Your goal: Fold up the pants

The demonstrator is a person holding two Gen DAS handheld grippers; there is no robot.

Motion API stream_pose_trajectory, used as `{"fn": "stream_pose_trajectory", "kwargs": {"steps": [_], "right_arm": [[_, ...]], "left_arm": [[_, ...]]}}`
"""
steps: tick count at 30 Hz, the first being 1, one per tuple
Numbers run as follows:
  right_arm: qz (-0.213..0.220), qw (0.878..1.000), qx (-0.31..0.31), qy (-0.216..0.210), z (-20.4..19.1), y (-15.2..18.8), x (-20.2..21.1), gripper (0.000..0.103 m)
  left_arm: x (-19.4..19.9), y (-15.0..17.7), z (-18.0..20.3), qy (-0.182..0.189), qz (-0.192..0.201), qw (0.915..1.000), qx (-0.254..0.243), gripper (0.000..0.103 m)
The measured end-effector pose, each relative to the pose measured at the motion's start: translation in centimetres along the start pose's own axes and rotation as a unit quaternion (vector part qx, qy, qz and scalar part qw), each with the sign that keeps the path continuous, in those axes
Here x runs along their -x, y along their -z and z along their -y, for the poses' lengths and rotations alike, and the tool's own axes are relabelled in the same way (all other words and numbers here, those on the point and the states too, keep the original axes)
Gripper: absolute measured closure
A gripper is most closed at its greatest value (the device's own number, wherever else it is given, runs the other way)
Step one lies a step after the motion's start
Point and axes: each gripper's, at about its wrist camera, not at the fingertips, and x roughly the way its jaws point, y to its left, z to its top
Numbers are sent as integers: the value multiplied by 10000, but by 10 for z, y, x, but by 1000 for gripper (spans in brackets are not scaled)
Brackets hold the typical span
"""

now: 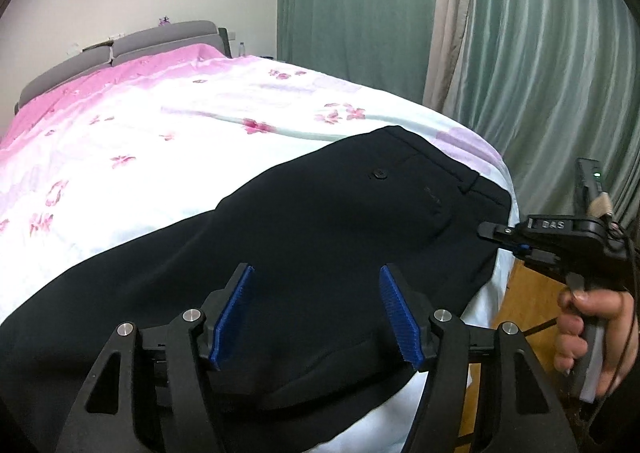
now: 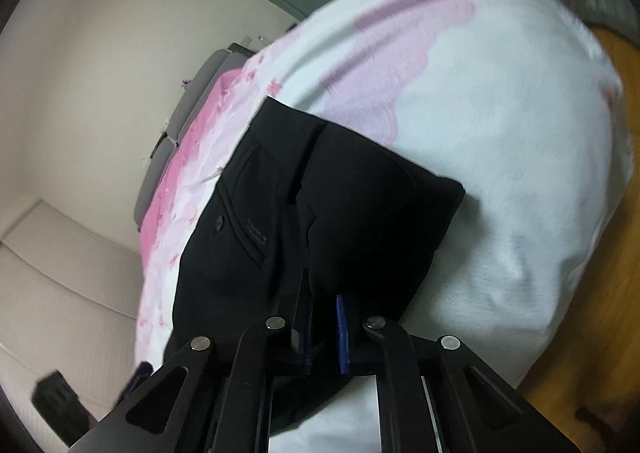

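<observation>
**A:** Judging by how the black trousers [image 1: 320,221] are laid along the lower edge of the floral bedsheet [image 1: 160,133], waistband at the right of the frame, how are the tongs set?

**B:** The left gripper [image 1: 316,317] is held well open above the seat of the trousers, with nothing between its blue pads [image 1: 234,317]. The right gripper [image 2: 324,329] is nearly closed; dark cloth at the waist edge seems to be pinched, though that is not plainly shown.

**A:** And for a clean fold?

**B:** The waistband should probably be kept taut while the left jaws are lowered onto the cloth, so that both layers are caught together.
</observation>
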Motion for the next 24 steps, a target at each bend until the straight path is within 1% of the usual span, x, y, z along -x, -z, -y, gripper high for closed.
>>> {"fn": "stream_pose_trajectory", "kwargs": {"steps": [2,4,7,8,11,12,13,14,15,18,20,21,23,24], "right_arm": [[96,9999,-25,31,-1,2,5,95],[123,9997,-192,-3,6,7,4,95],[5,9992,-390,43,27,14,-13,95],[-42,9993,-366,59,32,15,-21,95],[-127,9994,-284,129,34,17,-25,92],[-68,9997,-163,191,27,16,-20,89],[-25,9996,-45,294,21,15,-16,82],[57,9983,195,537,9,15,-8,79],[99,9976,309,610,3,15,-3,73],[244,9943,760,713,-26,21,16,68],[305,9913,1105,653,-52,34,28,61],[310,9905,1192,615,-60,38,31,54],[237,9879,1472,429,-88,60,35,49],[159,9866,1590,319,-102,69,32,48]], "left_arm": [[-2,0,2,-26,12,10000,12,38],[-3,3,3,-20,-15,10000,52,37],[-8,7,0,-76,-66,9999,106,37],[-9,6,-1,-90,-76,9999,122,37],[-5,7,-5,-140,-70,9997,198,37],[-2,6,-7,-152,-45,9996,218,37],[3,6,-10,-167,-11,9996,223,37],[7,6,-12,-180,10,9996,220,37],[13,6,-16,-212,38,9995,213,35],[37,13,-31,-330,99,9991,252,34],[56,22,-45,-428,125,9986,297,32],[68,29,-54,-513,149,9981,310,31],[90,44,-71,-752,186,9966,291,31],[101,51,-80,-886,196,9955,286,30]]}}
